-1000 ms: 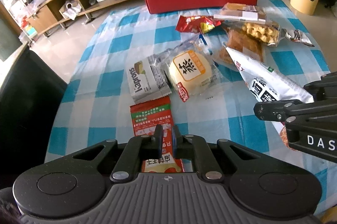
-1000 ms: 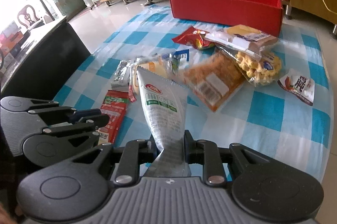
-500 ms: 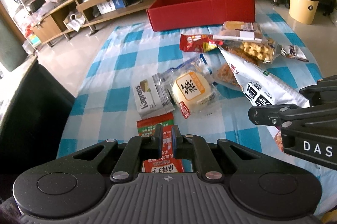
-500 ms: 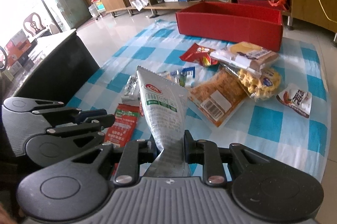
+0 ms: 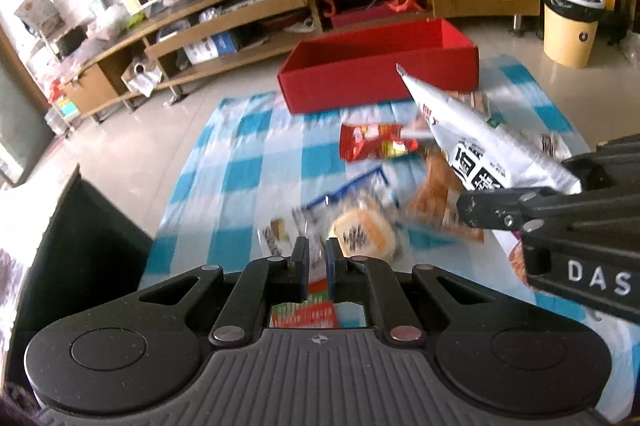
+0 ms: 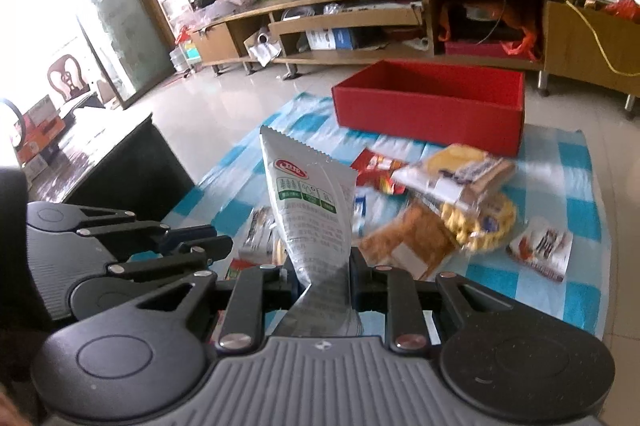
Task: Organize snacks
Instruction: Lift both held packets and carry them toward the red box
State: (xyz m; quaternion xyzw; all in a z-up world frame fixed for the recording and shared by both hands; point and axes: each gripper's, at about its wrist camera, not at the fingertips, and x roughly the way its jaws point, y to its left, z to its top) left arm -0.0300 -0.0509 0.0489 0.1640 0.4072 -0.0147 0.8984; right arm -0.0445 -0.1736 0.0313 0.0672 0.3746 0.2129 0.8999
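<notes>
While both of my grippers hang over the blue-checked cloth [image 5: 256, 161], the red box [image 6: 428, 105] stands open at its far edge, with the loose snacks scattered between the box and me. My right gripper [image 6: 323, 266] has its jaws pinched tight on the tail of a large white bag [image 6: 310, 201], which stands up from the fingers, clear of the cloth; a red oval logo and a green panel of small print show on this face, too fine to read. From the left camera the same bag slants toward the box, bold black Chinese characters on its front, and the right gripper's body carries the white letters "DAS". My left gripper [image 5: 318, 268] has its jaws drawn narrow on the top of a red and green packet [image 5: 304, 314]; its print is blurred. On the cloth lie a red packet [image 5: 376, 145], an orange packet with a white label [image 6: 412, 246], a clear bag of yellow puffs [image 6: 478, 226], a round yellow cake with a black character [image 5: 364, 236] and a small red and white sachet [image 6: 540, 250] near the right edge.
</notes>
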